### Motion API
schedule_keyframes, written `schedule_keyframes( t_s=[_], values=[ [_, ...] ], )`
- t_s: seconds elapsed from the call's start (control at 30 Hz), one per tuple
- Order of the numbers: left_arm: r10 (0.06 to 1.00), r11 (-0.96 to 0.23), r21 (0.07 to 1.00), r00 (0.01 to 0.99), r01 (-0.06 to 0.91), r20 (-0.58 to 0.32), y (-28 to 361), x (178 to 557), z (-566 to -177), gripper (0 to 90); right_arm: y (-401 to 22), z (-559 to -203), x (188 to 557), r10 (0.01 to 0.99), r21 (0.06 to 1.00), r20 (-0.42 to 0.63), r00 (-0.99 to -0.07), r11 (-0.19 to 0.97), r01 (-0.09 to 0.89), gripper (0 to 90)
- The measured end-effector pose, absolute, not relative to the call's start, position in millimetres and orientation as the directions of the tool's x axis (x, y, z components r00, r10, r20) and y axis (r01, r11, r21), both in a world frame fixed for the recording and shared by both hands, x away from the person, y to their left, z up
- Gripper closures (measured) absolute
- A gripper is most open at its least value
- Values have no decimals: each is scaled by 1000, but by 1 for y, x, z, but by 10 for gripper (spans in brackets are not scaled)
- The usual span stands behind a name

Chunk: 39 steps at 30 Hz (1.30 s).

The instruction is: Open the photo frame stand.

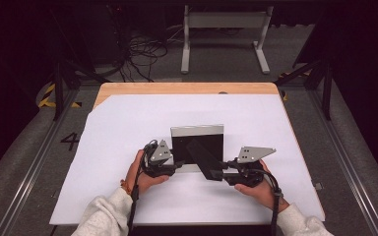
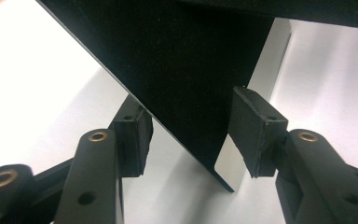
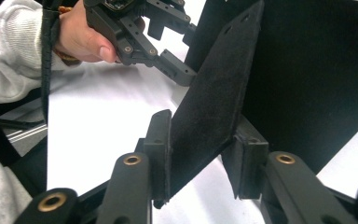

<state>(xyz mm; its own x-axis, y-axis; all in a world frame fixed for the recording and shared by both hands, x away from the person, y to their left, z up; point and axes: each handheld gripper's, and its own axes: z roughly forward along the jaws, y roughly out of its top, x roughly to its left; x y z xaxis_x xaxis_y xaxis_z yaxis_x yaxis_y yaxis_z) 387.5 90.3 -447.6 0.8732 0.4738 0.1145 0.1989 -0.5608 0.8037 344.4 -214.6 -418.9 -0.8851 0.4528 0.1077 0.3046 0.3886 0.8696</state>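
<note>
On the white sheet (image 1: 128, 196) your right gripper (image 3: 200, 158) clamps the frame's stand flap (image 3: 214, 93) while the left gripper (image 2: 189, 135) straddles the photo frame (image 1: 197, 142) unclamped; next, swing the flap outward

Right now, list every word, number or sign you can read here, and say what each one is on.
"4": a dark painted numeral on the grey floor, left of the table.
Yellow-and-black hazard stripes: a marking on the floor farther back, without lettering.
The picture frame and both claws bear no readable text.
</note>
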Motion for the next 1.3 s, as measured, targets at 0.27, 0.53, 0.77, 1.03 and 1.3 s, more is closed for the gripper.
schedule_keyframes(
  t_s=[0.27, 0.53, 0.77, 1.03, 1.3],
  values=[
    [501, -577, 799, 846, 168, 184, 86, 394, -445, 539, -213, -421, 347, 472, 867, 71, -879, 407, 288, 698],
    [510, -555, 813, 843, 175, 167, 88, 393, -443, 581, -214, -425, 346, 486, 865, 68, -871, 406, 294, 701],
    [503, -539, 823, 853, 182, 140, 90, 393, -443, 583, -214, -426, 344, 489, 863, 67, -870, 409, 297, 703],
    [465, -530, 824, 882, 203, 82, 86, 398, -448, 437, -213, -426, 343, 482, 864, 66, -874, 410, 291, 701],
    [489, -567, 792, 866, 226, 103, 80, 400, -454, 499, -213, -425, 343, 474, 866, 68, -878, 409, 289, 700]
  ],
)
